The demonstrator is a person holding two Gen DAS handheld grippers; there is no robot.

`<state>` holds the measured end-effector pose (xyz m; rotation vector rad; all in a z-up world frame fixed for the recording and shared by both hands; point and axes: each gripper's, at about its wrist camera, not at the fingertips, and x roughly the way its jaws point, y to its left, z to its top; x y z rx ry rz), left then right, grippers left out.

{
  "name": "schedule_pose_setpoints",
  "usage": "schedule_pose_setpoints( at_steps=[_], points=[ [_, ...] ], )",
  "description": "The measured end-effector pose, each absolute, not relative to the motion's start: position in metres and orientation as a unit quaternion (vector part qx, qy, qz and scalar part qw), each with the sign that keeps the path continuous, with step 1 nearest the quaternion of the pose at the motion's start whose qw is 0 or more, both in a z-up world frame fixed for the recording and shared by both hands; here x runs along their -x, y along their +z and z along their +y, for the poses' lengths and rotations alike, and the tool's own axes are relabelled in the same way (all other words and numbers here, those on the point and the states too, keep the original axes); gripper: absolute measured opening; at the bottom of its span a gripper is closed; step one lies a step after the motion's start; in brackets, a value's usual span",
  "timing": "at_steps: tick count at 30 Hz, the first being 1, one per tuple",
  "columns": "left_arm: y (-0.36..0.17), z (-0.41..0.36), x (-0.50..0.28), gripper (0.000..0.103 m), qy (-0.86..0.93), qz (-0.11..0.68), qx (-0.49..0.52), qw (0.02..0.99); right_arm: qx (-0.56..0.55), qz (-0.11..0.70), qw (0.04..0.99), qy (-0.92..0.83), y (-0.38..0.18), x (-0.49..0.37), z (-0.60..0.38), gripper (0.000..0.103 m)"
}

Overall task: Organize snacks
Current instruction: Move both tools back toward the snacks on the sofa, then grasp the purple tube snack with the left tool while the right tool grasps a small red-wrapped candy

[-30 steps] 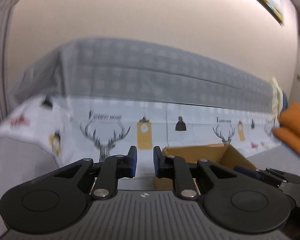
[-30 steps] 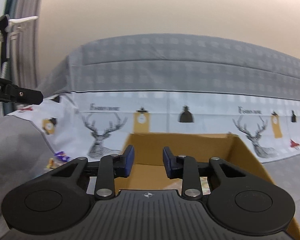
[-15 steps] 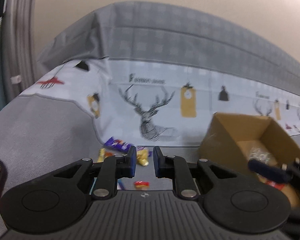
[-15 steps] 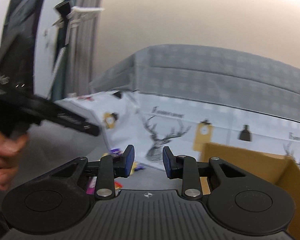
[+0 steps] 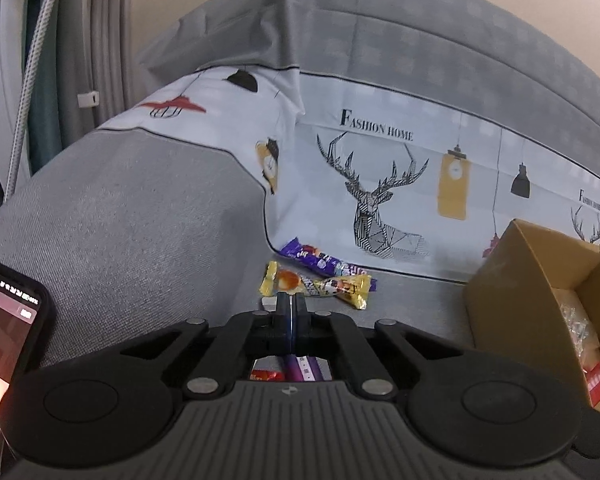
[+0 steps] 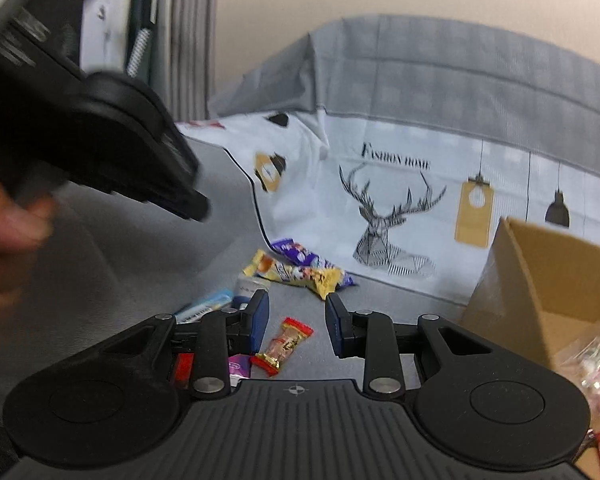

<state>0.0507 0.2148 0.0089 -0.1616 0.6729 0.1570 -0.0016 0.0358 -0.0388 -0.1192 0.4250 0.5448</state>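
On a grey sofa seat [image 5: 132,216] draped at the back with a deer-print cover [image 5: 380,184], a small heap of snacks lies near the middle. In the left wrist view, the left gripper [image 5: 291,312] has its jaws pressed together with nothing between them, having just closed; a purple wrapper [image 5: 320,260] and a yellow wrapper [image 5: 340,286] lie just beyond its tips at twelve o'clock. A brown cardboard box [image 5: 512,280] stands open at three o'clock, with some packets already inside. A phone [image 5: 8,344] shows at the nine o'clock edge. In the right wrist view, the right gripper [image 6: 296,320] holds its fingers [image 6: 260,316] apart, gripping nothing; a red-and-gold candy [image 6: 286,344] lies on the seat in the gap between them, though whether the pads touch it I cannot tell. A blue-and-white packet [image 6: 206,304] sits at ten o'clock of that gripper. A hand [image 6: 8,240] at the left edge holds the other tool.
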Motion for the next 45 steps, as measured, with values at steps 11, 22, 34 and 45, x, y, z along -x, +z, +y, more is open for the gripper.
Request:
schedule_pose_setpoints(
  at_steps=[11,22,34,45],
  points=[
    [-0.032,0.238,-0.067,0.0,0.071,0.384,0.159,0.907,0.041,0.284,0.921,0.264,-0.088,-0.041,0.07,0.034],
    [-0.069,0.23,-0.089,0.006,0.052,0.414,0.166,0.894,0.035,0.313,0.91,0.271,-0.107,-0.055,0.075,0.043],
    [-0.075,0.234,-0.094,0.025,0.054,0.409,0.191,0.891,0.025,0.3,0.928,0.221,-0.105,-0.044,0.057,0.019],
    [-0.075,0.219,-0.097,0.027,0.045,0.416,0.176,0.891,-0.008,0.335,0.929,0.159,-0.105,-0.04,0.037,0.042]
  ],
)
